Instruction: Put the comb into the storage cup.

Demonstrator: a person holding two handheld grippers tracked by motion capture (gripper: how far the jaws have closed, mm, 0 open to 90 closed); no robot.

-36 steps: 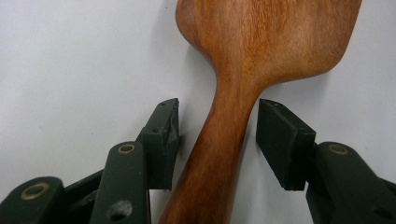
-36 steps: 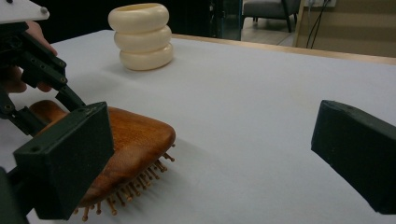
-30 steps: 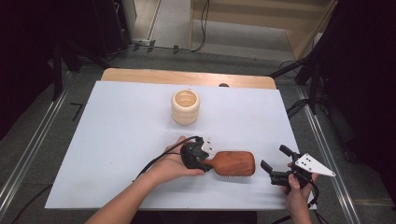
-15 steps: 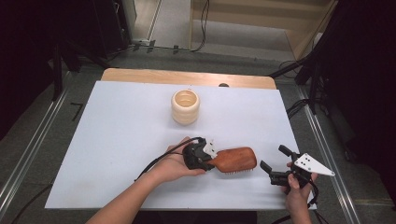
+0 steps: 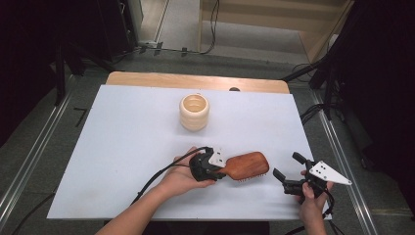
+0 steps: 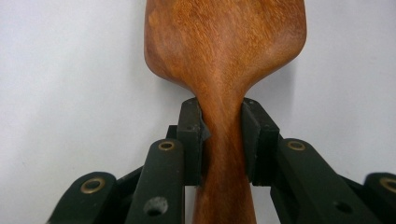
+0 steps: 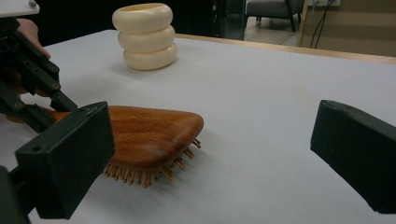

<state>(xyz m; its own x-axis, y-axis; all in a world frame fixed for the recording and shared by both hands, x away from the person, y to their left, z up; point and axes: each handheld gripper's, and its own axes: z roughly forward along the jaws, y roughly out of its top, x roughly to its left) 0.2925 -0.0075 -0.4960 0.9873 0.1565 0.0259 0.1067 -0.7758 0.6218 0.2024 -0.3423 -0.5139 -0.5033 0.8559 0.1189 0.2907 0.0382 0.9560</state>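
The left gripper (image 5: 217, 169) is clamped on the neck of the wooden brush (image 5: 248, 165), which sits bristles-down on the white table (image 5: 122, 142), near its front edge; the right gripper (image 5: 288, 170) waits beside it, jaws wide apart; a cream vase (image 5: 194, 112) stands well behind.

Looking forward and down from above the person's side over the whole bench (image 5: 122, 147). Riding the left tool (image 6: 223, 135), pressed close on the wooden hairbrush (image 6: 224, 46). Low at bench height from the right, sharing that brush (image 7: 149, 130) and the cream holder (image 7: 144, 35) with the overhead.
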